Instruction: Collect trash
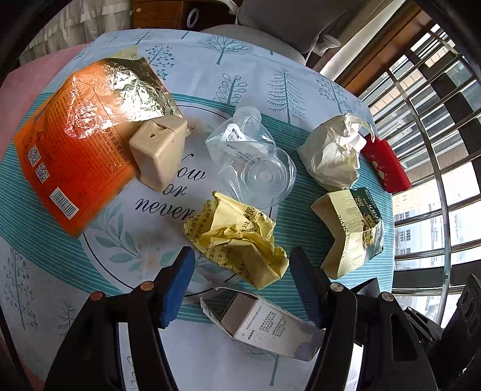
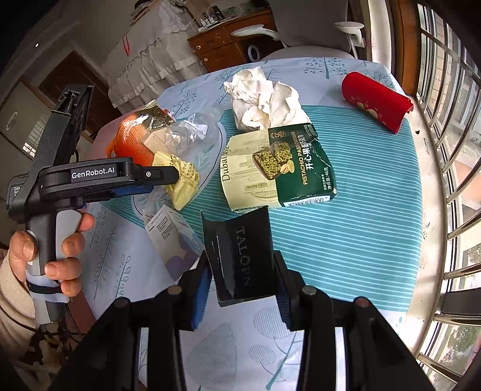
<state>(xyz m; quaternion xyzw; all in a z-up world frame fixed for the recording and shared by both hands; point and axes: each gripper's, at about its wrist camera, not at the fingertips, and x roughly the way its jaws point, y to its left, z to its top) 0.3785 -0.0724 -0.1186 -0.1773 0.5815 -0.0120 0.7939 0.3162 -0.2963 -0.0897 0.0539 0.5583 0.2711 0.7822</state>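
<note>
Overhead, the left gripper (image 1: 240, 279) hangs with its jaws apart and nothing pressed between them, above a crumpled yellow wrapper (image 1: 237, 240) and a torn white carton (image 1: 264, 324); the right gripper (image 2: 240, 288) has its jaws clamped on a black box (image 2: 240, 255) printed with pale lettering, held just over the surface (image 2: 360, 216). That surface wears a cloth of teal stripes, line-drawn trees and leaves, with a ringed panel of script at its middle; trash is strewn across it: an orange foil-lined bag (image 1: 75, 144) at the left with a beige block (image 1: 157, 150) leaning on it, a crushed clear plastic bottle (image 1: 249, 159) near the centre, a ball of white paper (image 1: 333, 153), a red sleeve (image 1: 384, 165) by the window-side edge, and a green-and-cream chocolate carton (image 2: 276, 168). Beyond the far edge stand a grey chair (image 2: 309, 27), a wooden drawer unit (image 2: 228, 45) and furniture draped in frilled white fabric (image 2: 150, 66); a window with metal bars (image 2: 451, 120) curves along the right. A hand (image 2: 54, 249) in a cream sleeve grips the left gripper's handle.
</note>
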